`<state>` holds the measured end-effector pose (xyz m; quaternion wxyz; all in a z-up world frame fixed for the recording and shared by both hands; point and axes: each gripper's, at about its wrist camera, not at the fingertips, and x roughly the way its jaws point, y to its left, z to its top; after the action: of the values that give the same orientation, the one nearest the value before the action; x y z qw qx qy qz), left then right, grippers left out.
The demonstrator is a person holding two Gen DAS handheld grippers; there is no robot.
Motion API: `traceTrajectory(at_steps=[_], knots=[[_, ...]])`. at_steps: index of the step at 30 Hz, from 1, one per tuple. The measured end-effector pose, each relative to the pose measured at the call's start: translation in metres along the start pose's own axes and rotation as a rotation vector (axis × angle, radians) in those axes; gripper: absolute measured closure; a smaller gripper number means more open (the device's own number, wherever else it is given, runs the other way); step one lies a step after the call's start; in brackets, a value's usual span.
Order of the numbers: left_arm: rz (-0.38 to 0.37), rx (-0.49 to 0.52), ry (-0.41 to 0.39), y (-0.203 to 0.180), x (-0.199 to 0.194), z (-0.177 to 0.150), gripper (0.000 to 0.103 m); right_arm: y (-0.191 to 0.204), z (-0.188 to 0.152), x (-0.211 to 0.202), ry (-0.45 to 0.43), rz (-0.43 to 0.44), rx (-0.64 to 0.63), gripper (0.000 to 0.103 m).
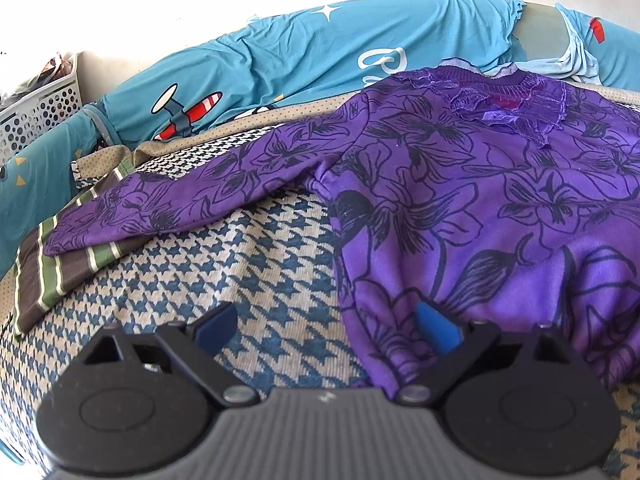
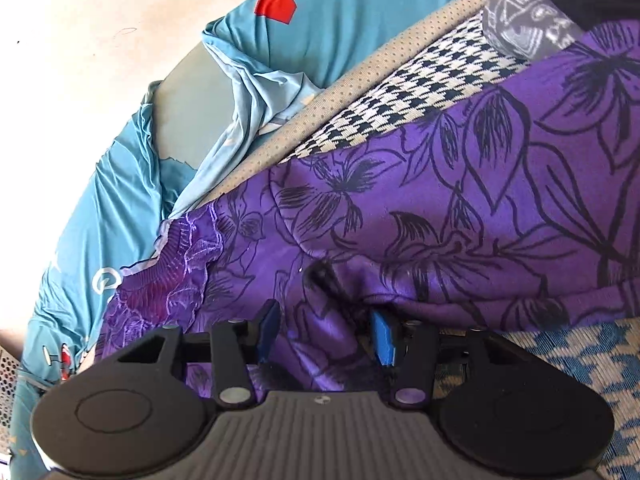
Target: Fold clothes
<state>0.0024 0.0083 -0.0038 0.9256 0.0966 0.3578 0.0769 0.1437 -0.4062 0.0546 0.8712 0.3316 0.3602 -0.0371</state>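
Note:
A purple long-sleeved top (image 1: 460, 200) with black flower outlines and a lace collar lies spread on a blue-and-cream houndstooth blanket (image 1: 240, 280). Its one sleeve (image 1: 168, 204) stretches out to the left. My left gripper (image 1: 326, 328) hovers wide open over the top's lower left edge, one blue pad over the blanket and the other over the cloth, with nothing gripped. In the right wrist view my right gripper (image 2: 325, 336) is low on the purple top (image 2: 460, 208), its jaws partly apart. A raised fold of the cloth (image 2: 320, 280) stands between them, with a dark gap beside the right pad.
A folded green-and-brown striped garment (image 1: 52, 276) lies under the sleeve end. Rumpled teal bedding (image 1: 280, 52) with cartoon prints runs along the back. At far left stands a white perforated basket (image 1: 36, 112). A grey patterned cloth (image 2: 524, 24) lies past the top's far edge.

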Motion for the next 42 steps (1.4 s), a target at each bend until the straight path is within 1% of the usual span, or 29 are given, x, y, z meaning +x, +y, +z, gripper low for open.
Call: traceTrajectory(at_steps=[1, 2, 4, 5, 9, 12, 17, 19, 20, 23, 27, 32, 36, 39, 42], knots=[[0.0, 0.0, 0.001, 0.0, 0.0, 0.0, 0.006, 0.001, 0.0, 0.001, -0.009, -0.018, 0.0, 0.075], [0.001, -0.001, 0.002, 0.0, 0.0, 0.001, 0.006, 0.0, 0.0, 0.002, -0.016, -0.029, 0.001, 0.081], [0.003, -0.001, 0.002, -0.001, 0.001, 0.001, 0.006, -0.002, 0.002, 0.003, -0.035, -0.027, 0.01, 0.087], [0.003, -0.001, 0.002, -0.001, 0.001, 0.001, 0.006, -0.002, 0.002, 0.002, -0.049, -0.023, 0.01, 0.089], [0.004, -0.002, 0.002, -0.001, 0.0, 0.001, 0.006, 0.002, 0.008, -0.002, -0.136, -0.021, -0.043, 0.091], [0.005, -0.007, 0.004, 0.0, 0.0, 0.001, 0.006, 0.0, 0.013, 0.002, -0.163, -0.051, -0.011, 0.092], [0.013, -0.016, 0.003, 0.0, 0.0, 0.001, 0.003, 0.005, 0.012, 0.013, -0.154, -0.11, -0.081, 0.092], [0.017, -0.019, 0.002, 0.001, 0.0, 0.002, 0.001, 0.007, 0.011, 0.01, -0.143, -0.114, -0.093, 0.091], [0.016, -0.023, 0.002, 0.002, 0.0, 0.002, 0.001, 0.007, 0.011, 0.007, -0.136, -0.111, -0.086, 0.084], [0.021, -0.025, -0.008, 0.003, -0.004, 0.003, 0.001, 0.007, 0.007, -0.007, -0.13, -0.112, -0.067, 0.074], [0.026, 0.003, -0.036, -0.002, -0.014, 0.002, 0.001, 0.007, -0.003, -0.029, -0.124, -0.133, -0.077, 0.073], [-0.002, -0.009, -0.044, -0.002, -0.024, -0.001, 0.001, 0.012, -0.023, -0.047, -0.083, -0.17, -0.166, 0.072], [-0.024, -0.042, -0.041, 0.001, -0.032, -0.003, 0.001, 0.016, -0.043, -0.062, -0.053, -0.146, -0.201, 0.071], [-0.041, -0.064, -0.043, 0.005, -0.039, -0.004, 0.0, 0.019, -0.06, -0.074, -0.034, -0.122, -0.23, 0.068], [-0.062, -0.064, -0.053, 0.005, -0.048, -0.008, 0.0, 0.03, -0.08, -0.085, -0.04, -0.1, -0.314, 0.065]])
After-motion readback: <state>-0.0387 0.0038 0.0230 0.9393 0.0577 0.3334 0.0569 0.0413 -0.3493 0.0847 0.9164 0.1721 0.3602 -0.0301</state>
